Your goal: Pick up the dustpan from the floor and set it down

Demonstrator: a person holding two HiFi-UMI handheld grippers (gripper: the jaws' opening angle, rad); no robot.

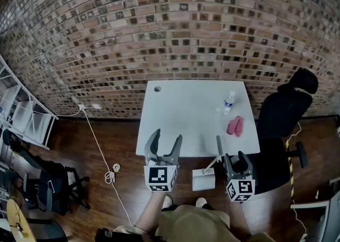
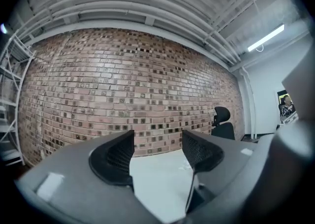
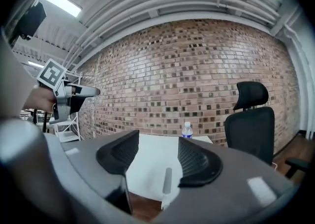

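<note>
The dustpan (image 1: 203, 179) is white and stands on the wooden floor just in front of the white table (image 1: 180, 113). Its grey handle (image 1: 218, 148) rises against the table's front edge. My right gripper (image 1: 236, 157) hovers close to the right of that handle, open. In the right gripper view the handle (image 3: 167, 181) shows low in the gap of my right gripper (image 3: 158, 154), and no pad touches it. My left gripper (image 1: 167, 135) is to the left of the dustpan, over the table's front edge, open with nothing in it. The left gripper view shows only table top through the gap of my left gripper (image 2: 157, 151).
A water bottle (image 1: 229, 102) and a pink object (image 1: 235, 126) lie on the table's right side. A black office chair (image 1: 284, 109) stands right of the table. A white cable (image 1: 109, 174) runs over the floor at left, near a metal shelf (image 1: 24, 114). A brick wall stands behind.
</note>
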